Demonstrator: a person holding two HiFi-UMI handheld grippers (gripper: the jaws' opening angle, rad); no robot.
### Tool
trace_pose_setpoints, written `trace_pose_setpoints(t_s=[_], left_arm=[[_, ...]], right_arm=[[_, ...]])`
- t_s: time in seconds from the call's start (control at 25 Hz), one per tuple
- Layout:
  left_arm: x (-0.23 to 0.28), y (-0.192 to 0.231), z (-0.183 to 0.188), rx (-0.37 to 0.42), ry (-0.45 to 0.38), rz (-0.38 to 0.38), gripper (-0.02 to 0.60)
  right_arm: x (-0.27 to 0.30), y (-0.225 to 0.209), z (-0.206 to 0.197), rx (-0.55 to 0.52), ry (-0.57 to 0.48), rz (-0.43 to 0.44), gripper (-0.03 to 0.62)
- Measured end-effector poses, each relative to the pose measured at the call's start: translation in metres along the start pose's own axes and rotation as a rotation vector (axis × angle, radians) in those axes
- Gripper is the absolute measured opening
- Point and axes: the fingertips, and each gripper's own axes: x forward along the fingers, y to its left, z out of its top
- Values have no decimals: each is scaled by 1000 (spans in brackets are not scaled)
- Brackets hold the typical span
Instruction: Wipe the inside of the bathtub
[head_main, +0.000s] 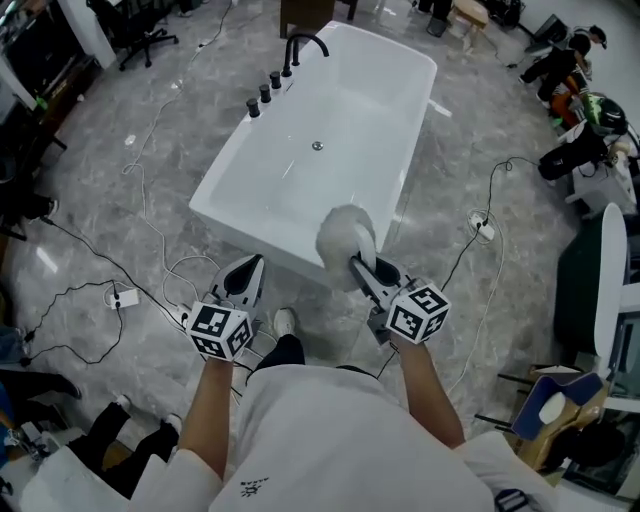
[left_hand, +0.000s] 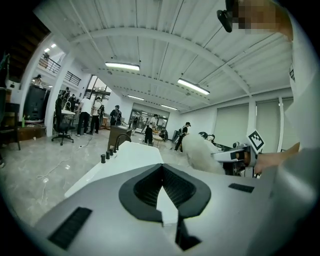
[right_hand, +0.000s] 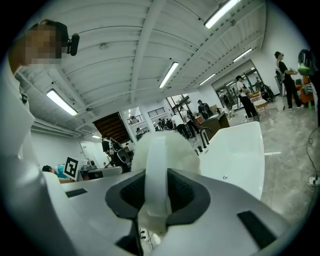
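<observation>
Head view, right hand-held gripper (head_main: 360, 266) clasping duster (head_main: 344, 236)

White, fluffy duster (head_main: 347, 243) on a white handle (right_hand: 156, 170). Behind it, the right gripper (head_main: 362, 268) is pale grey with black pads (right_hand: 187, 192), and its marker cube (head_main: 418, 312) has black-and-white squares. Ahead are a glossy white bathtub (head_main: 390, 110) and black faucet (head_main: 303, 45). Below is the grey-marbled floor (head_main: 180, 130).

Head view steeply down over shared bathtub (head_main: 345, 105), gripper views low at its near end, facing along it
</observation>
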Motion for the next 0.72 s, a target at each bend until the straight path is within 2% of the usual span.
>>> trace_pose_setpoints(t_s=[0.12,0.24,0.72], left_arm=[[14,21,7,-11,3,-44,11],[29,33,11,11,21,-82,11],[60,69,5,-18,73,-141,11]], right_arm=[[22,-1,9,12,-9,-23,95],[37,-5,14,10,-9,-49,95],[69,-22,16,49,4,-122,95]])
